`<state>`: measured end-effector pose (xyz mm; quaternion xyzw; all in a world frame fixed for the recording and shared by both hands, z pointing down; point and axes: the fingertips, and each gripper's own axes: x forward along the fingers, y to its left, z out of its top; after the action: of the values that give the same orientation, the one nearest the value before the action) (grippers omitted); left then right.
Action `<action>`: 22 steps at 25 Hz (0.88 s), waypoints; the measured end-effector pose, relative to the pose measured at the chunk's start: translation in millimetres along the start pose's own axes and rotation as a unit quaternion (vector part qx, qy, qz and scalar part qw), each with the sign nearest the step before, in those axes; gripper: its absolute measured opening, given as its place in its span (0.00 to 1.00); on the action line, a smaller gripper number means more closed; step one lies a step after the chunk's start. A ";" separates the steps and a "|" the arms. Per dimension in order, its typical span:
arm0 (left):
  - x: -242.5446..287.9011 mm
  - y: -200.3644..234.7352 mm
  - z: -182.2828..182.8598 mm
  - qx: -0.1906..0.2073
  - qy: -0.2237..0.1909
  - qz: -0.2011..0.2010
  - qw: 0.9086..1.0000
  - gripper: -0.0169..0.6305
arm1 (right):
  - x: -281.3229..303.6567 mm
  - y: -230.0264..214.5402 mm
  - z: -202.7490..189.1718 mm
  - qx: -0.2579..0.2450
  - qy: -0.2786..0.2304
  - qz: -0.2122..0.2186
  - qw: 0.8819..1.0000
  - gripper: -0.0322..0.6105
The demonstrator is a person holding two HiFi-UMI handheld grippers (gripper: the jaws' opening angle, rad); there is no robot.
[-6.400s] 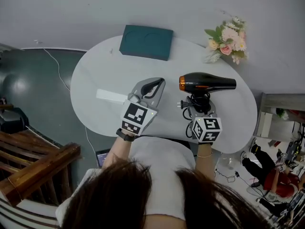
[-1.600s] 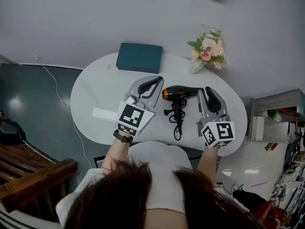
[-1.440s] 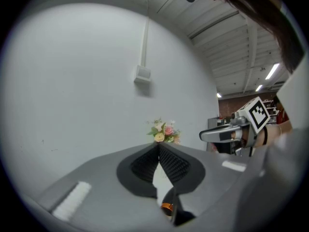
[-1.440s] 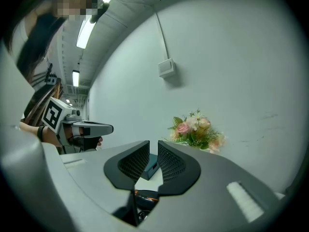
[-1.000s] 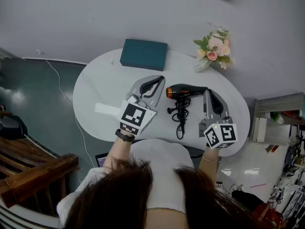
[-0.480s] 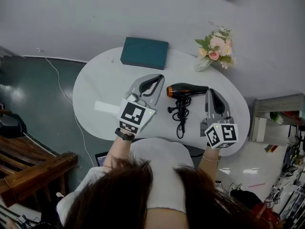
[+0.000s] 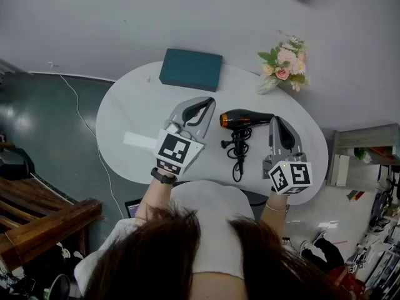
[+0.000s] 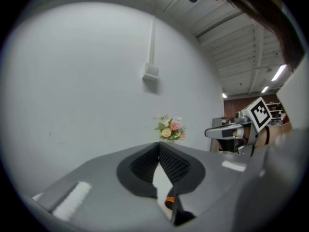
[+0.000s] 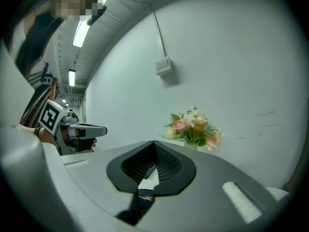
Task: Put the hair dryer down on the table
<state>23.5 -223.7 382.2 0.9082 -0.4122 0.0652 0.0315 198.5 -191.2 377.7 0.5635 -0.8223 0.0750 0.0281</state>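
Looking straight down, can spot the hair dryer [image 7: 247, 119] lying flat on the tabletop [image 7: 131, 105], parked right between the left gripper [image 7: 206, 105] and the right gripper [image 7: 275, 121]. Held by neither, so reads as set down and pretty much done.

Long axis running side to side across the head view: orange nozzle end toward the left gripper, black rear end toward the right one, handle and bundled cord [image 7: 237, 155] trailing back toward the person. Just beside both gripper tips, honestly can't call either hand nearer. For any re-grab, would mean coming in sideways at one end or the other, not from the front.

Both grippers clenched shut with nothing in them. Checks out in each gripper view too: jaws meeting at the tip, only a sliver of the dryer peeking through lower down.

Around it: teal box [image 7: 190, 70] at the far edge, flowers [image 7: 284, 67] off to the far right, white strip [image 7: 139, 141] by the left wrist. All well apart from the dryer, nothing blocking.
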 end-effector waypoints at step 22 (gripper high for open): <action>-3.2 -1.7 -1.2 0.000 0.000 -0.006 1.000 0.12 | -5.2 3.5 -5.3 0.002 0.008 -0.005 1.000 0.05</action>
<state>22.6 -220.1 382.9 0.9107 -0.4065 0.0654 0.0319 196.9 -184.3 381.9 0.5671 -0.8190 0.0807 0.0342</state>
